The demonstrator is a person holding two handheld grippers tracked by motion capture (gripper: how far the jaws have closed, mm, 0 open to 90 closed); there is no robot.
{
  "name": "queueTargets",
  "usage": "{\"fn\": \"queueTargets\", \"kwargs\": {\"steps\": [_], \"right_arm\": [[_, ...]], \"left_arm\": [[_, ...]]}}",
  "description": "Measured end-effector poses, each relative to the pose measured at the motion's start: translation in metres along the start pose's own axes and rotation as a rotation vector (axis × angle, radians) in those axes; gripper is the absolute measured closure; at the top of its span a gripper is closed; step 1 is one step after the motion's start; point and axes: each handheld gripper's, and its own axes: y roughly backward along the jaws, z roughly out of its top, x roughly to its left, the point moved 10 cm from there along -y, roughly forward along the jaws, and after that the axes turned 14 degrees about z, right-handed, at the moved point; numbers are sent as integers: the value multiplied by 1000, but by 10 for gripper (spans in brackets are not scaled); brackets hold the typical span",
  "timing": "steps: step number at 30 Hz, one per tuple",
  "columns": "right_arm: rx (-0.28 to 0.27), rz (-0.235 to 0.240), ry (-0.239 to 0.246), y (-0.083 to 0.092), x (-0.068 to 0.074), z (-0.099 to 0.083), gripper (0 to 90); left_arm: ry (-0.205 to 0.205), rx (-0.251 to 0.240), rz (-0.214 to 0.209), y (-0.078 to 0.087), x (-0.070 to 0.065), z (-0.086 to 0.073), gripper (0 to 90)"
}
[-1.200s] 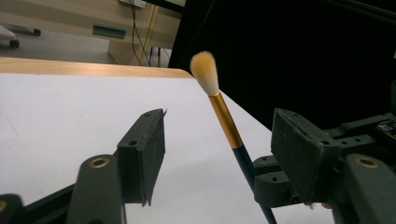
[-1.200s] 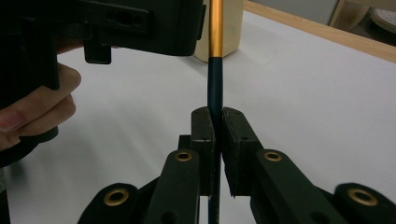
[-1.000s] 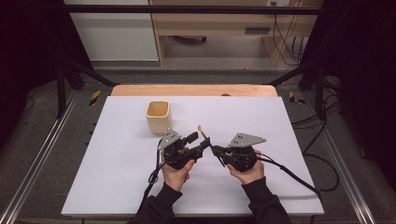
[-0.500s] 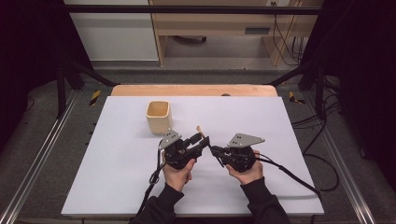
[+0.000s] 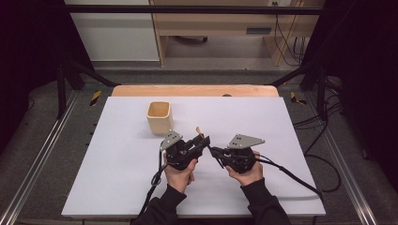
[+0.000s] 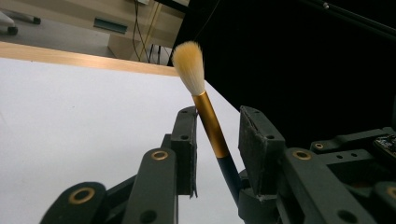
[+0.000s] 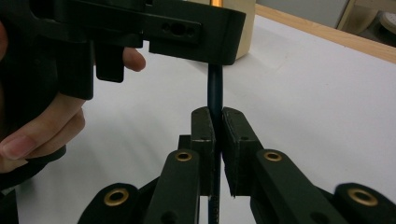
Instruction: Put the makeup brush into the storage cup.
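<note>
Right of the cup, right gripper is clamping the brush handle upright while left gripper jaws are closing around, not yet pressing, its ferrule.

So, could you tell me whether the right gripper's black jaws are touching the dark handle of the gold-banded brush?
Touching: the right gripper view shows the right gripper with both pads pressed flat against the brush handle.

Wooden table under a white sheet, beige cup standing on the sheet toward the far side

A cup stands on the table, behind the brush.
</note>
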Motion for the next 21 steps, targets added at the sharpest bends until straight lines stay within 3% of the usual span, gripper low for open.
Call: {"fn": "queueTargets", "kwargs": {"steps": [9, 14, 16, 21], "right_arm": [[-4, 5, 5, -3, 2, 3, 838], [-10, 5, 8, -4, 3, 4, 838], [-14, 1, 14, -3, 3, 5, 900], [-12, 3, 27, -1, 5, 6, 900]], "left_arm": [[3, -8, 11, 1, 1, 1, 752], [12, -25, -5, 4, -2, 3, 793], [11, -32, -4, 5, -3, 4, 827], [1, -34, -16, 9, -5, 7, 831]]}}
